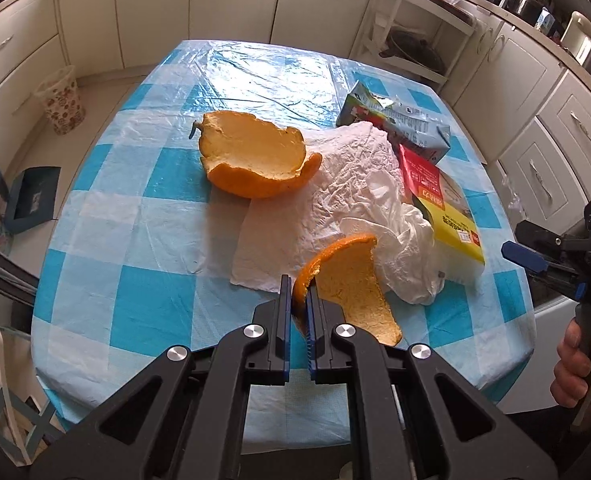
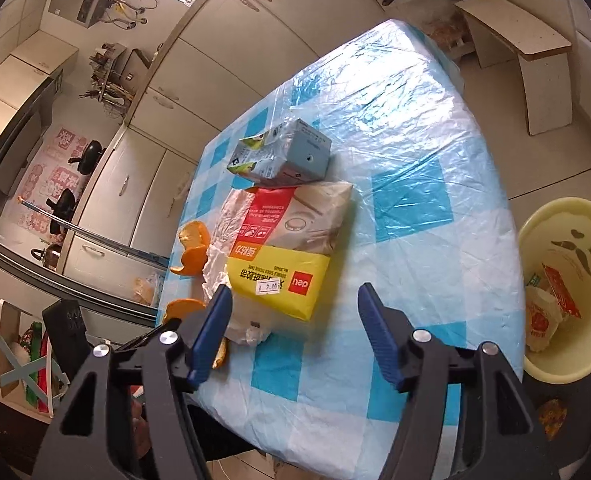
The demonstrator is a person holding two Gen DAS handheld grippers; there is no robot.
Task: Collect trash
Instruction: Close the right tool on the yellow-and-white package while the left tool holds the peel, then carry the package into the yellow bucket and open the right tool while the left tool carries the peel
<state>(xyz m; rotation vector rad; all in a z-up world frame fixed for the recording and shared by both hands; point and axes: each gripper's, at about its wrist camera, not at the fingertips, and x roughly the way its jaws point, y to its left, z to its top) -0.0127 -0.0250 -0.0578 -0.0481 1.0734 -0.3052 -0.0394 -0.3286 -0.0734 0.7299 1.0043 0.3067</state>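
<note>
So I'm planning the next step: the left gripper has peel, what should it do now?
Probably carry the pinched orange peel piece, clamped in the left gripper, toward the pale yellow bin beside the table; it already holds wrappers.

At the right edge of the left wrist view, the black-and-blue right gripper (image 1: 535, 258) is cut off; the crumpled white paper (image 1: 335, 200) hides part of the red-and-yellow packet (image 1: 443, 204)
</note>
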